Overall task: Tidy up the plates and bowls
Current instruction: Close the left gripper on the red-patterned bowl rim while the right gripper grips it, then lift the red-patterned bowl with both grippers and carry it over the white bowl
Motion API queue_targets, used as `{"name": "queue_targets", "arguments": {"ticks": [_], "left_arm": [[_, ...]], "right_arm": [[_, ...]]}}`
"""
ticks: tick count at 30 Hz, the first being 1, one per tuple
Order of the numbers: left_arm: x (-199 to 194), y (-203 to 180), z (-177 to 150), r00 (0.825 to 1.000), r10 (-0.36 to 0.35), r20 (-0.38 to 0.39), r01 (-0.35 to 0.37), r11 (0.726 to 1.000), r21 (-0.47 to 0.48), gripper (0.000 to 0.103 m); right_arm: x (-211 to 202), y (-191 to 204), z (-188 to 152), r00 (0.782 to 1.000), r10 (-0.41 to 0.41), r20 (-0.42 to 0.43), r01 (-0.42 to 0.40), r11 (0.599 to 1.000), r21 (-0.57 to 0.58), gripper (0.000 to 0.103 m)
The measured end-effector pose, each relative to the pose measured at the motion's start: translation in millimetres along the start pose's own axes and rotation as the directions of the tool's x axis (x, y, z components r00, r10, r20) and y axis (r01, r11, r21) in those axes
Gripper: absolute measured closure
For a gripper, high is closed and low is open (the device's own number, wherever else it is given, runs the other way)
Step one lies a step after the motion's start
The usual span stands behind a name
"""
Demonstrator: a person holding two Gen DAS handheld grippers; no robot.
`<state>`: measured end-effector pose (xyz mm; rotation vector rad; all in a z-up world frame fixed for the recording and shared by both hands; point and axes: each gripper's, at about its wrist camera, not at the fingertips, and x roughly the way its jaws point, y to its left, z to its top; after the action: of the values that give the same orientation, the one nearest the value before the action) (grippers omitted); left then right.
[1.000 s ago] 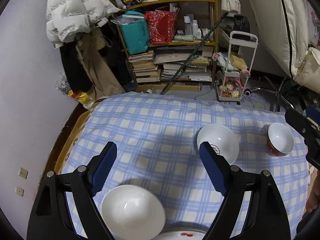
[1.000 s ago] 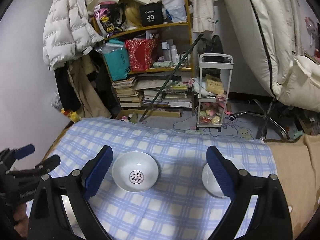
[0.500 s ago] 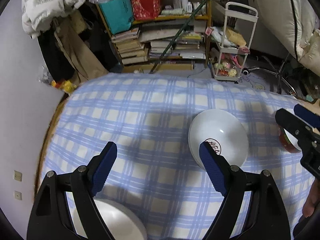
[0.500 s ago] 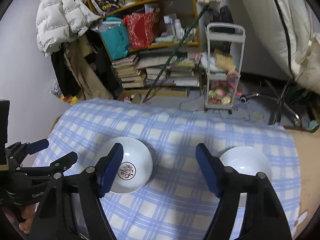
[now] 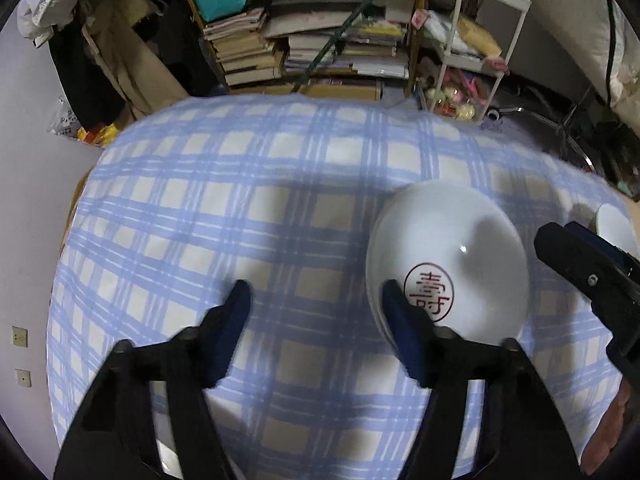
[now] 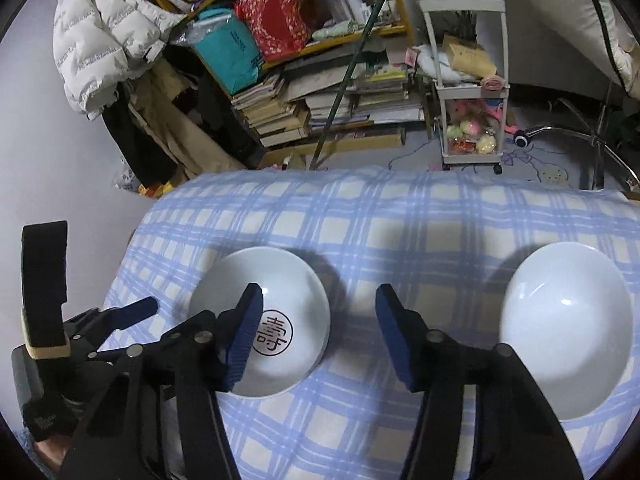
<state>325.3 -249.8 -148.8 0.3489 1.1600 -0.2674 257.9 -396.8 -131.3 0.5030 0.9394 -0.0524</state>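
**Both grippers over the checked cloth, one bowl between them**

The left gripper (image 5: 316,300) points steeply down at the blue-and-white checked tablecloth (image 5: 248,208), its jaws about half spread and just now closing; only bare cloth lies between the pads. Its right-hand finger (image 5: 404,332) overlaps the near left edge of the stamped bowl (image 5: 472,248), a white bowl with a red round seal mark inside, but whether it touches the rim cannot be told. The right gripper (image 6: 318,328) is likewise half spread, its jaws just now closing, and grips nothing: its left-hand finger (image 6: 244,336) hangs over the inside of that stamped bowl (image 6: 288,276), while the other finger stands over bare cloth to the right of the bowl. A plain white bowl (image 6: 568,328) sits upright well to the right, apart from both fingers. Beyond the table stand a cluttered bookshelf (image 6: 320,92), a white trolley (image 6: 468,92) and a hanging white puffer jacket (image 6: 104,36).
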Motion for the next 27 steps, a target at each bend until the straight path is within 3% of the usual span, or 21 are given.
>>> {"name": "queue_targets", "arguments": {"ticks": [2,4,7,10,12,21,27], "left_arm": [[2.3,-1.4,-0.7,1.000,-0.002,0.005,0.002,1.000,-0.017,0.060],[4.0,-4.3,0.0,1.000,-0.024,-0.001,0.024,0.999,-0.025,0.078],[8.2,-14.9,0.8,0.998,-0.044,-0.037,0.044,0.999,0.009,0.092],[2.5,-23.4,-1.0,0.998,-0.048,-0.027,0.049,0.998,0.040,0.092],[0.5,-21.3,-1.4,0.997,-0.073,-0.038,0.074,0.997,0.025,0.092],[-7.6,-3.7,-5.4,0.985,-0.152,-0.086,0.146,0.987,-0.072,0.093],[-25.2,0.1,-18.7,0.988,-0.136,-0.079,0.133,0.990,-0.041,0.093]], "right_arm": [[6.7,4.1,-2.7,0.999,-0.032,-0.016,0.031,0.999,-0.026,0.055],[11.4,4.4,-5.4,0.998,-0.059,-0.027,0.058,0.998,-0.038,0.064],[19.7,2.5,-8.5,0.997,-0.059,-0.059,0.058,0.998,-0.029,0.072],[26.0,4.5,-11.3,0.996,-0.039,-0.086,0.036,0.999,-0.038,0.088],[28.1,5.5,-13.6,0.993,-0.077,-0.087,0.072,0.996,-0.058,0.097],[18.4,1.6,-21.9,0.995,0.000,-0.102,-0.002,1.000,-0.019,0.098],[8.0,9.6,-30.3,0.994,0.012,-0.112,-0.013,1.000,-0.011,0.098]]}}
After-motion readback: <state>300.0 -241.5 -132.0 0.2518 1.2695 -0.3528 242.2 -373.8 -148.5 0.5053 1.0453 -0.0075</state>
